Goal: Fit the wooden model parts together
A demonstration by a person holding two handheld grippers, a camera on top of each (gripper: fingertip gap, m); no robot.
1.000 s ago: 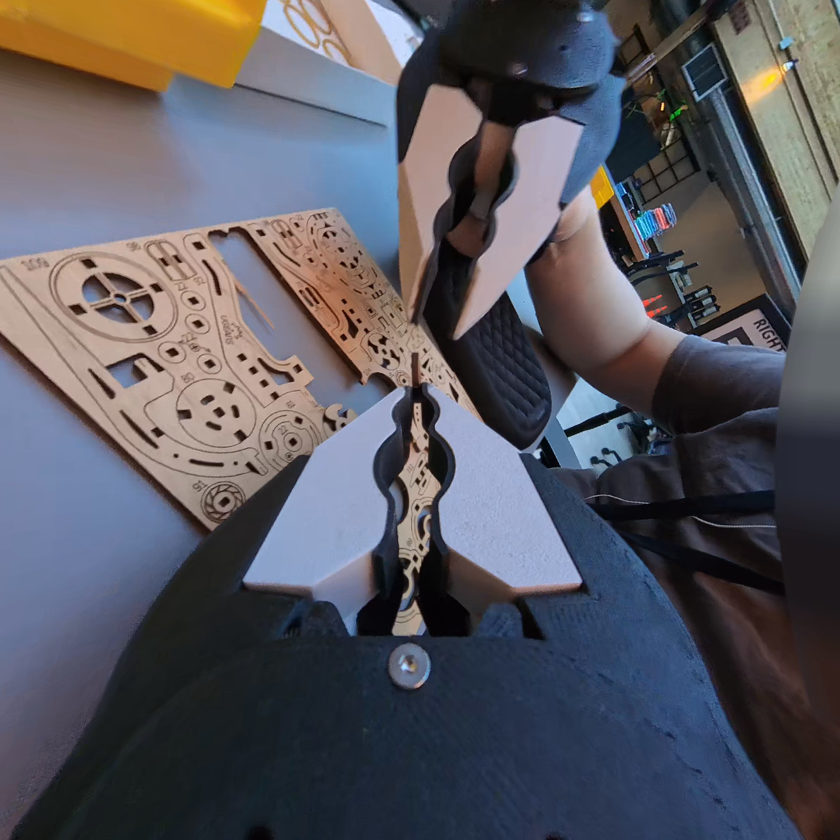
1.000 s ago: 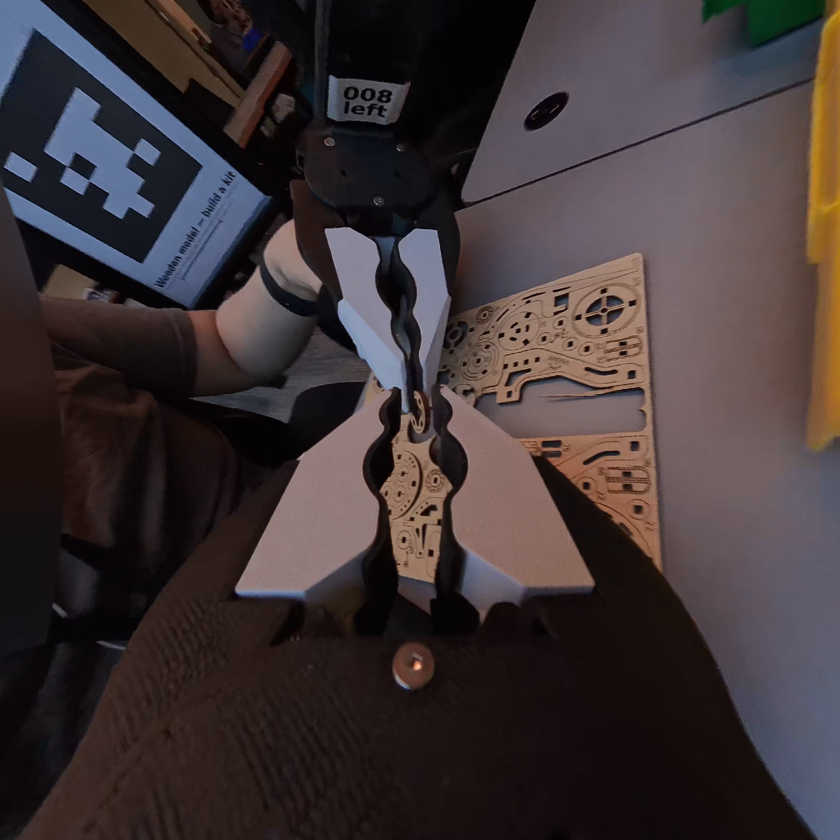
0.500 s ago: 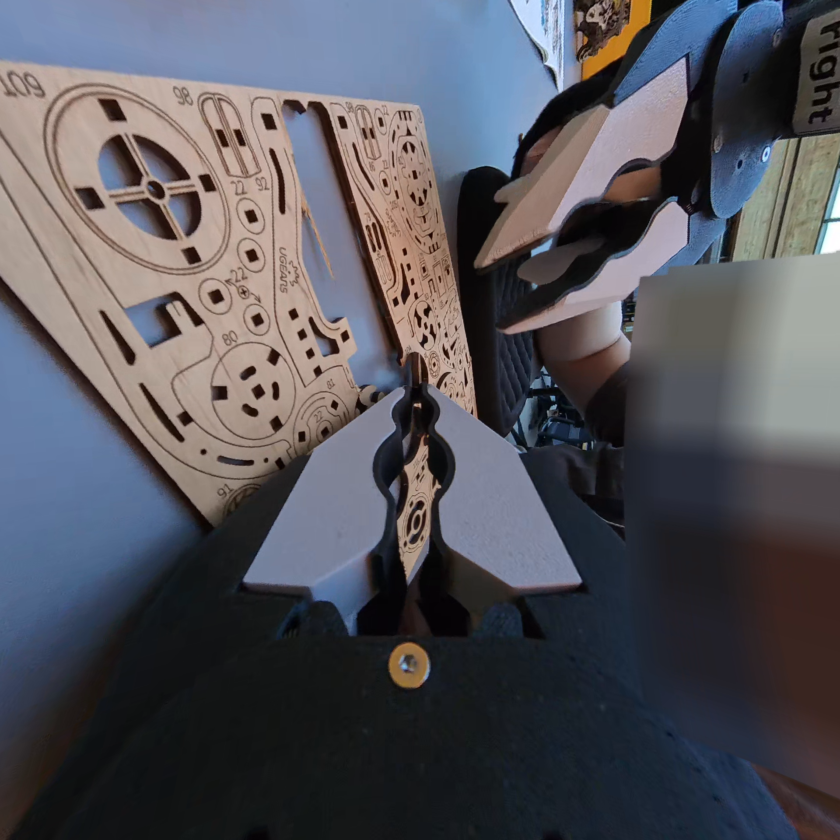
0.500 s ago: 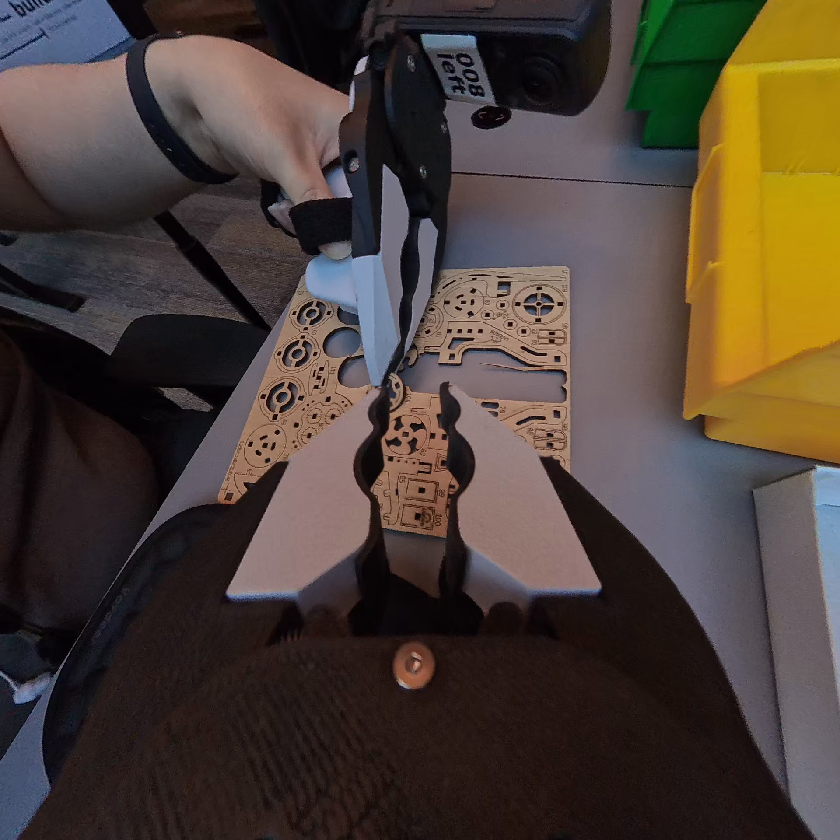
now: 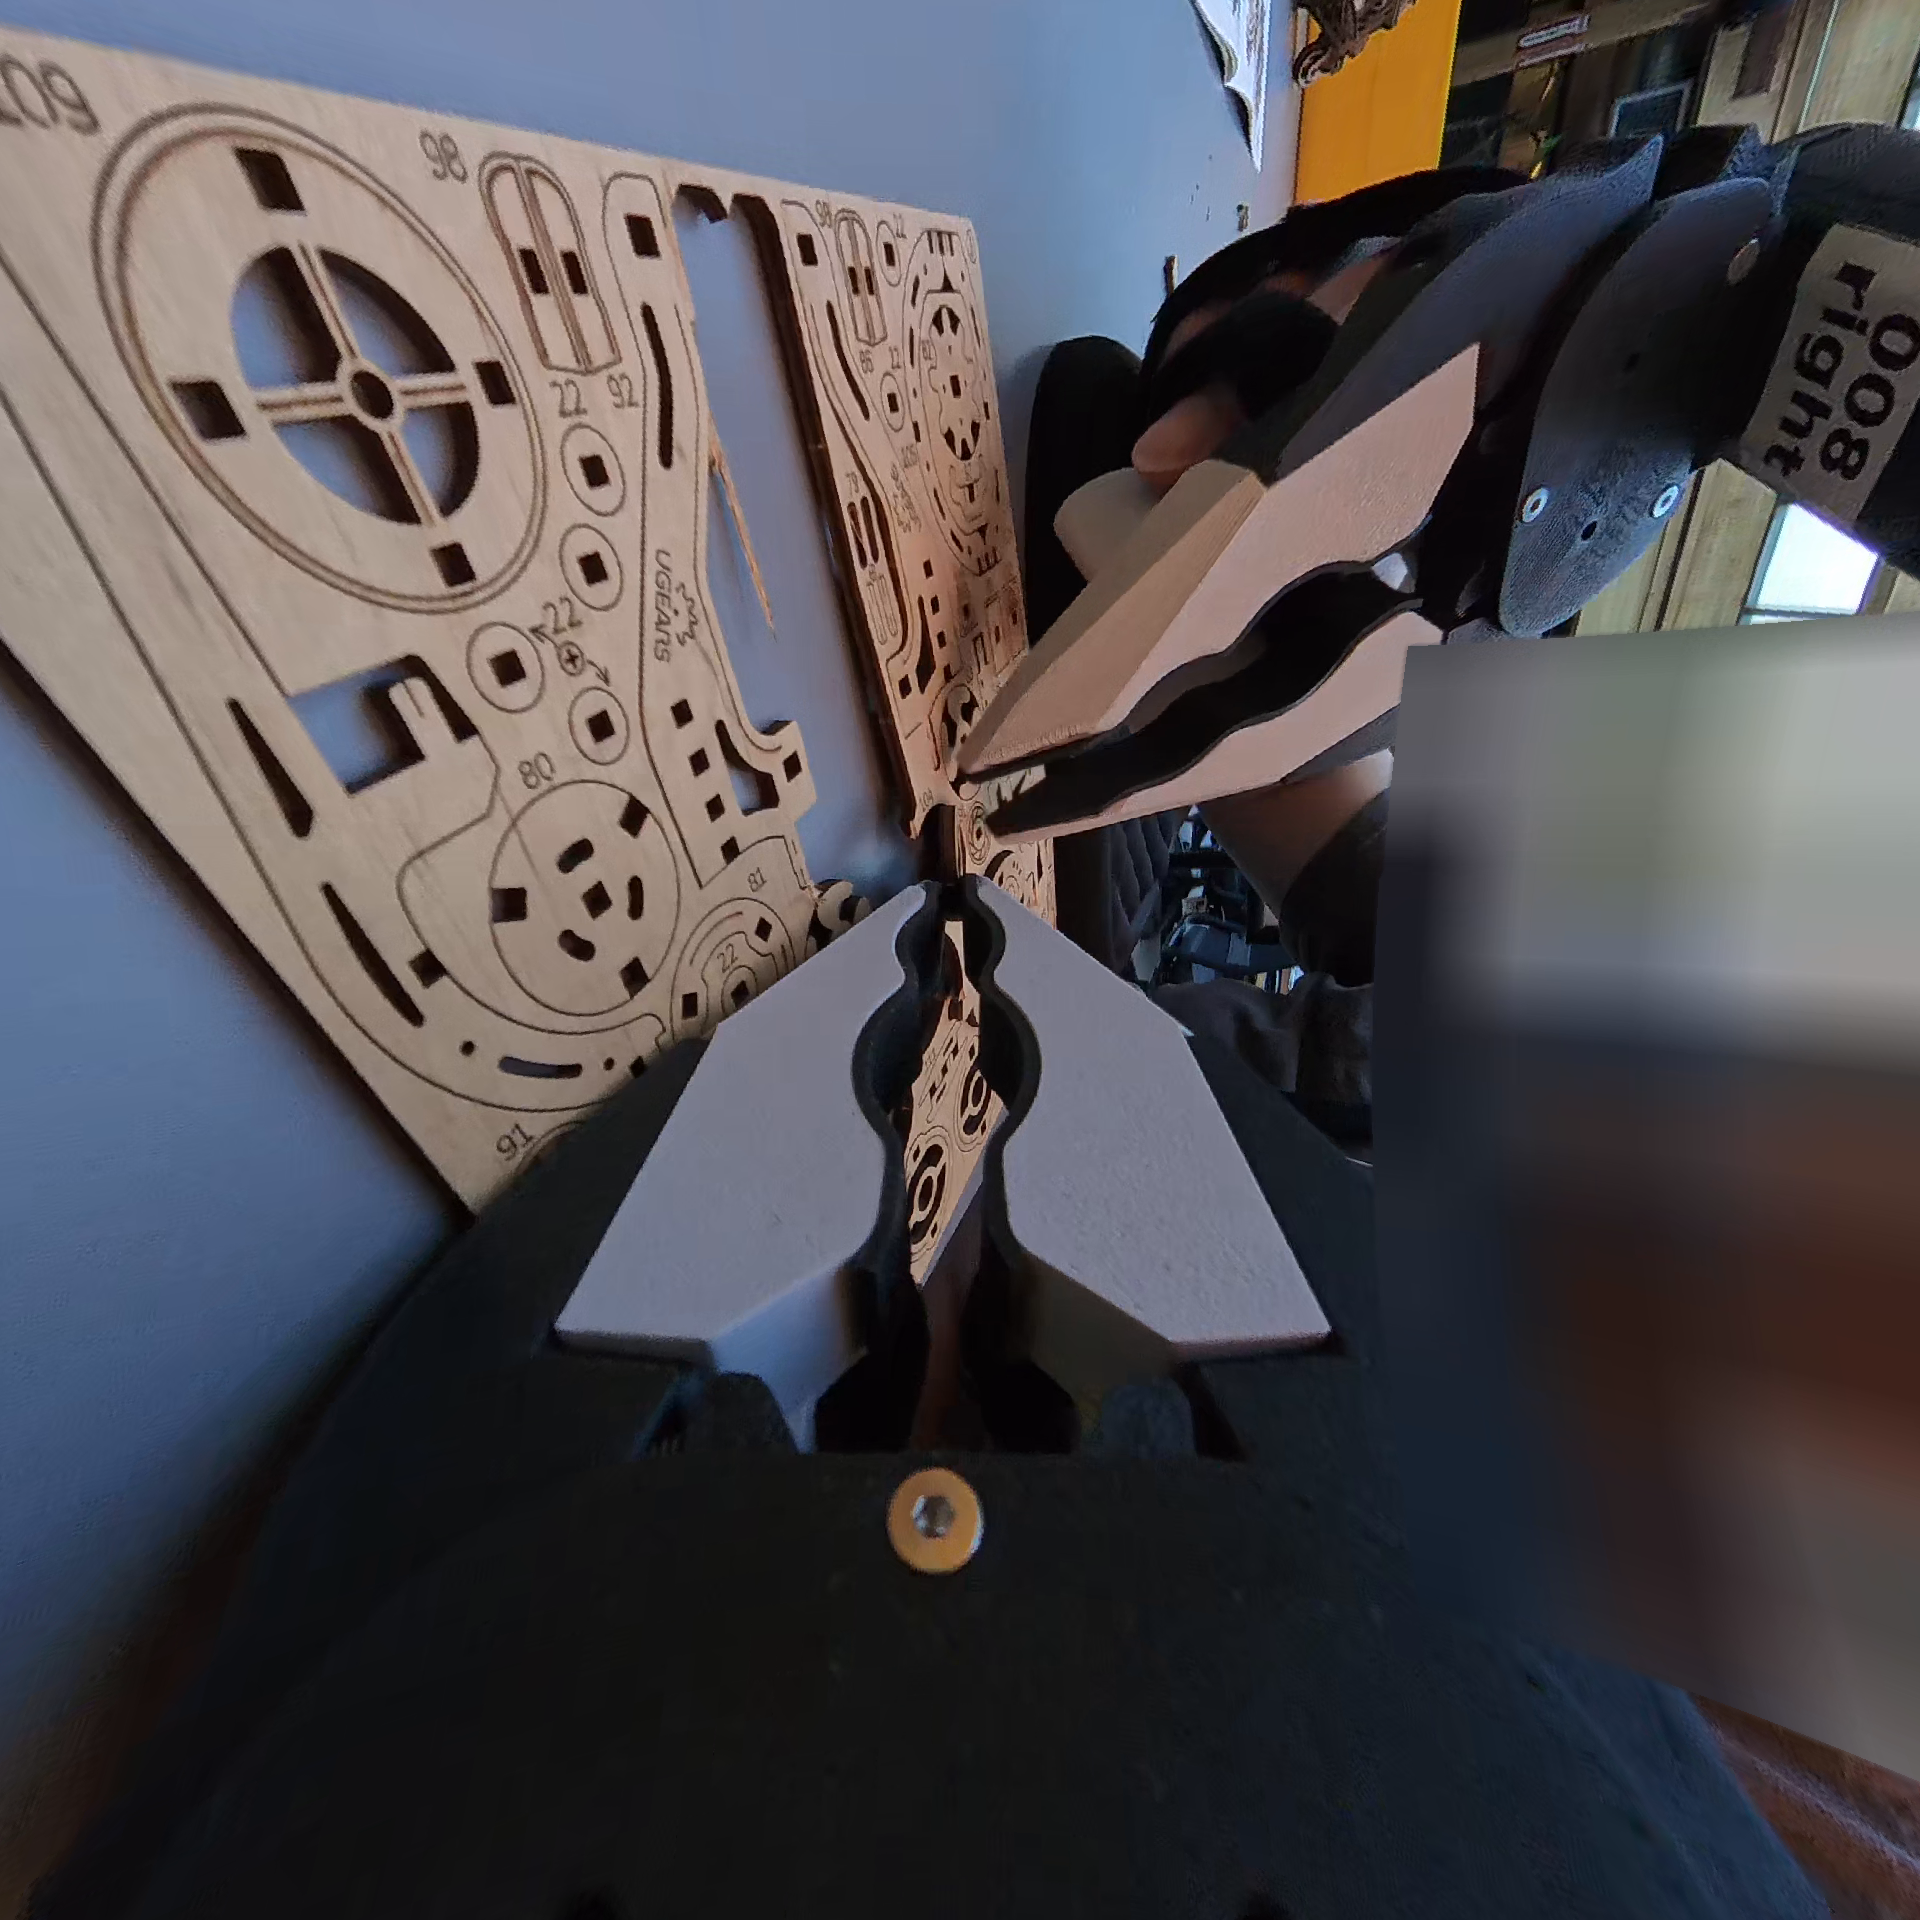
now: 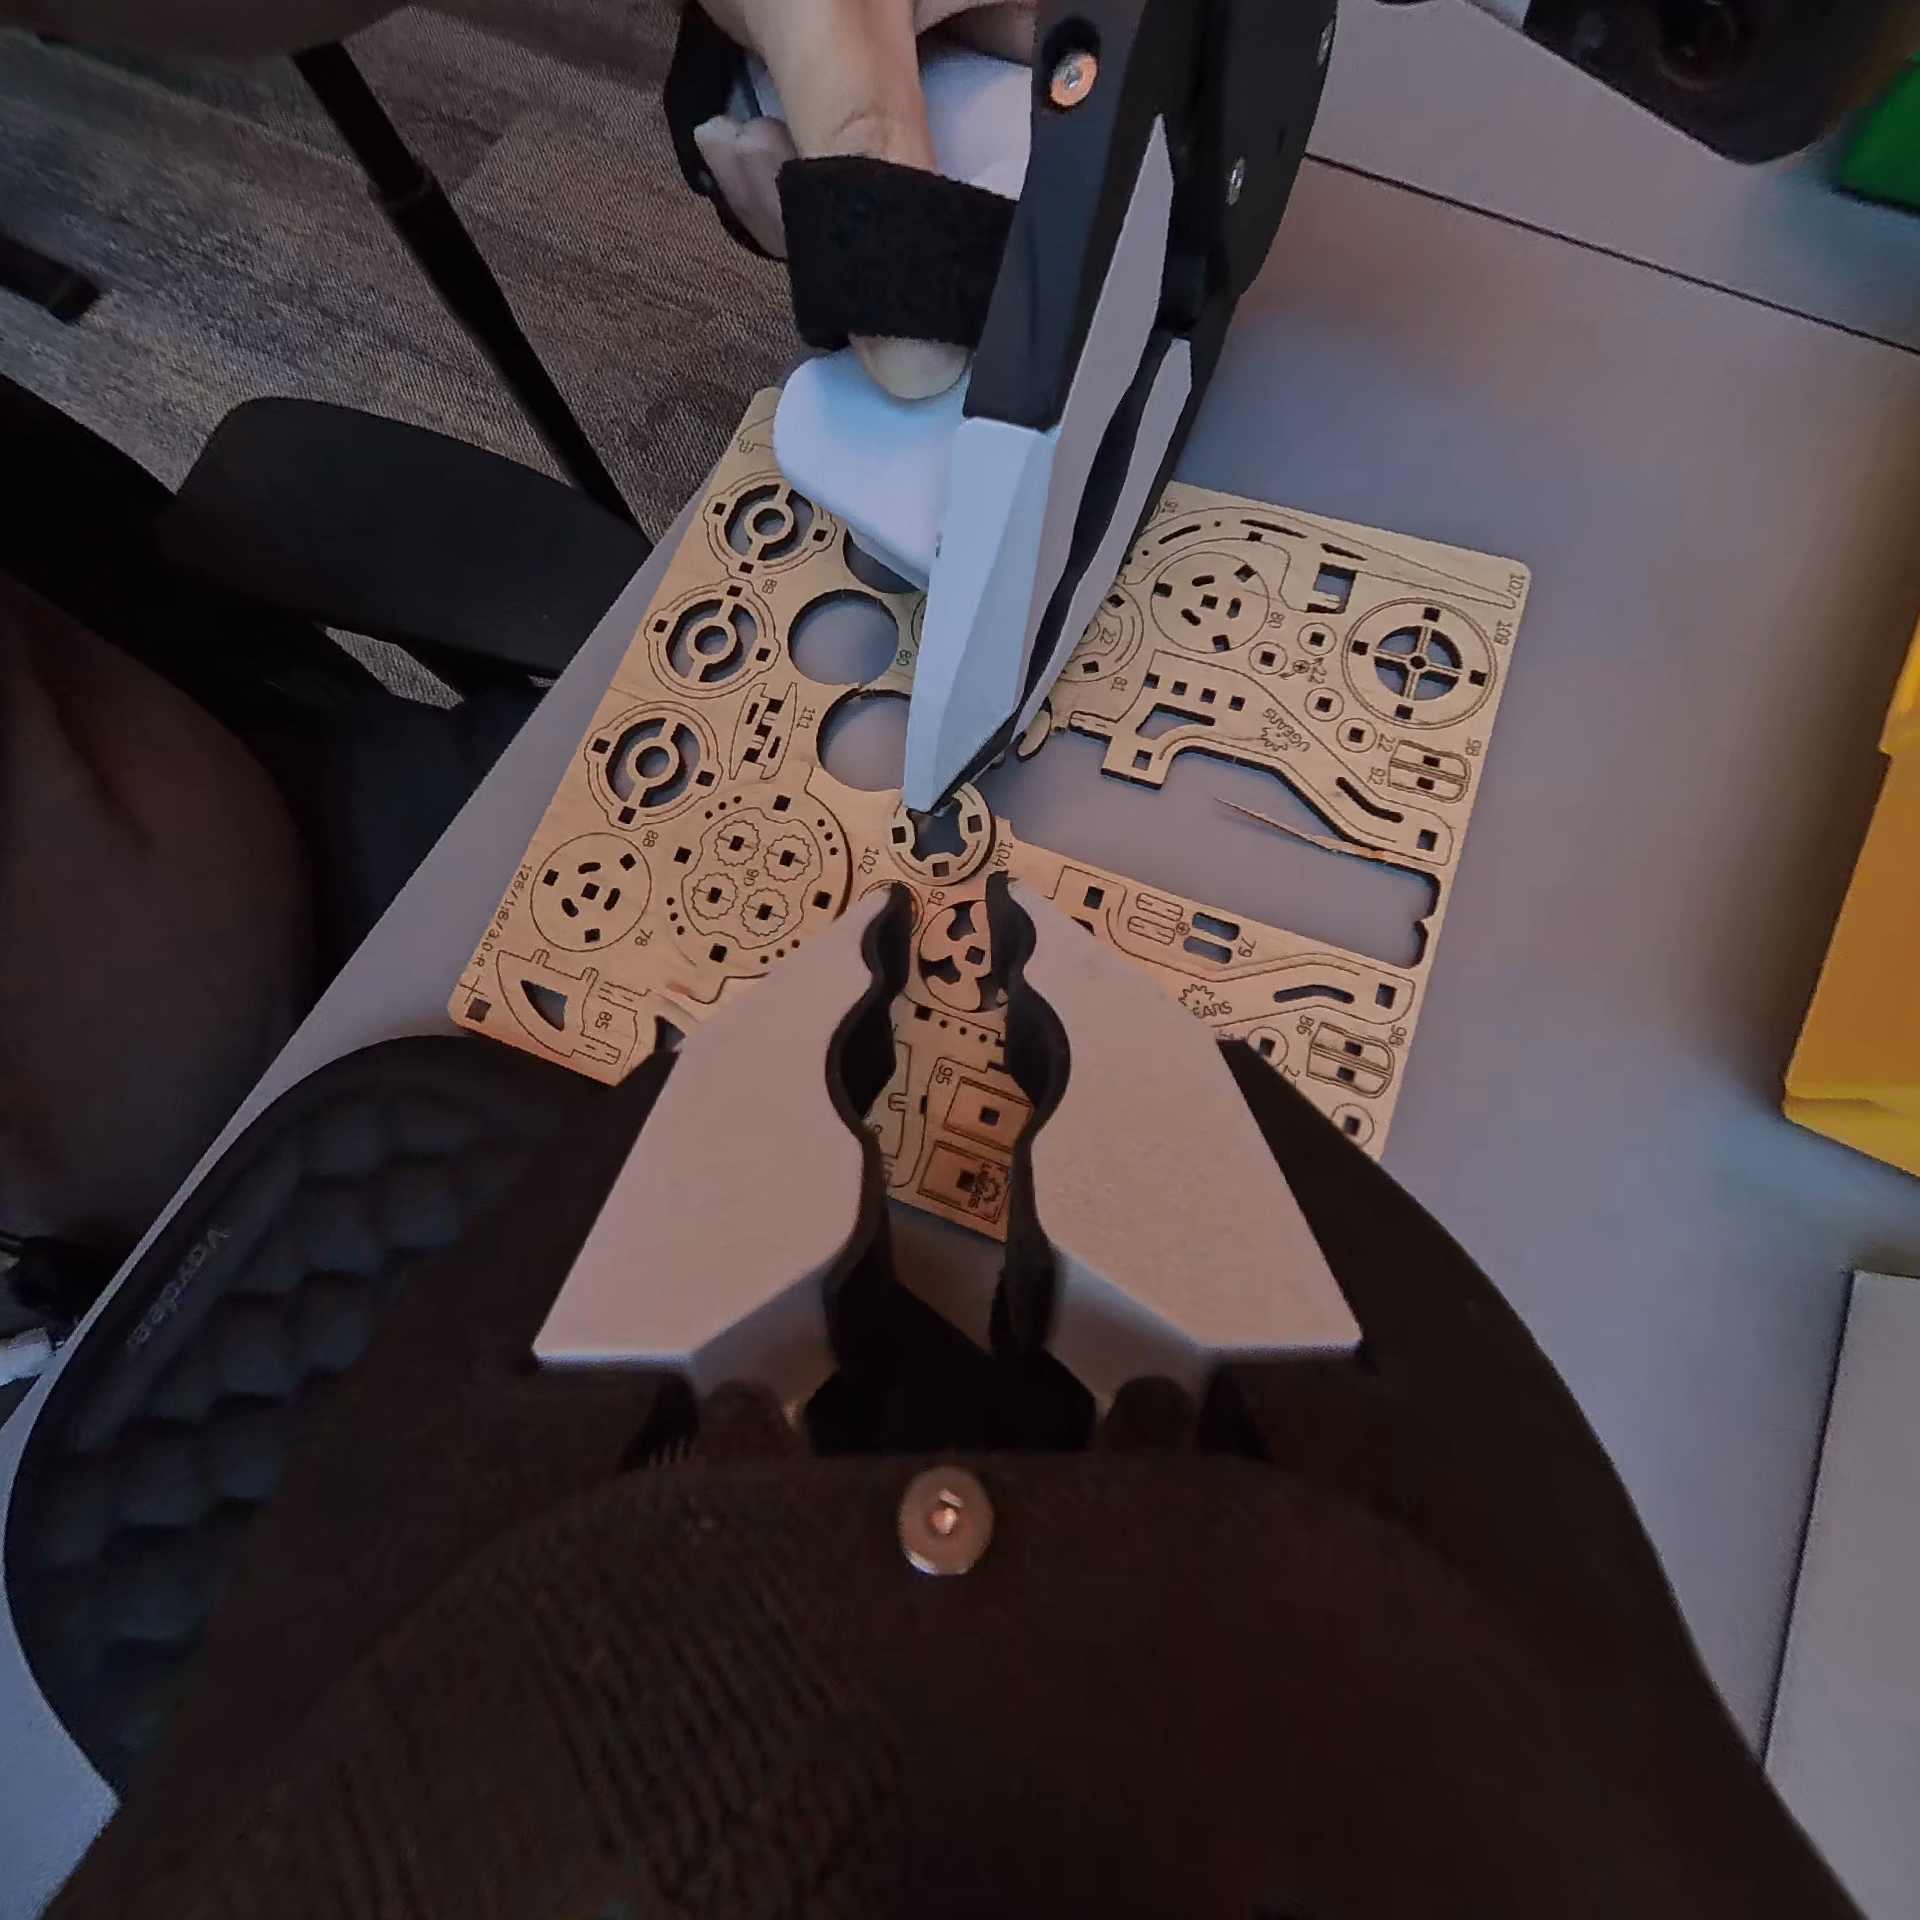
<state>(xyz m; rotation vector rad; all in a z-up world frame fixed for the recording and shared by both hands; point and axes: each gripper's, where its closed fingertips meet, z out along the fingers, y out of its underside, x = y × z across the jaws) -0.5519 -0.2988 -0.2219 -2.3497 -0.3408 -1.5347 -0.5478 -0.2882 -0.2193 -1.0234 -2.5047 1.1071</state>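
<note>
1. Left gripper (image 6: 925, 805) comes in from 12 o'clock in the right wrist view, tips clenched on the top edge of a small wooden ring (image 6: 940, 844). The ring is held just above the wooden sheet (image 6: 623, 904).
2. Left wrist view: same gripper (image 5: 945, 896) at centre, fingers nearly together, w/ the ring seen edge-on as a thin dark sliver (image 5: 950, 836) sticking out past the tips.
3. Right gripper (image 6: 948, 894) sits at 6 o'clock from the ring, fingers parted w/ nothing between them, tips just short of the ring's lower edge.
4. From the left wrist view, the right gripper (image 5: 971, 795) reaches in from 2 o'clock, a narrow gap between its fingers, tips near the ring.
5. The sheet (image 5: 135, 540), laser-cut w/ several pieces already punched out, lies flat on a grey table (image 6: 1558, 364) near its edge.
6. A finger (image 6: 904, 364) in a black strap (image 6: 883, 260) works the left gripper's trigger at 12 o'clock.
7. Yellow bin (image 6: 1860, 987) at 3 o'clock; black chair (image 6: 364, 540) at 9 o'clock, off the table.
</note>
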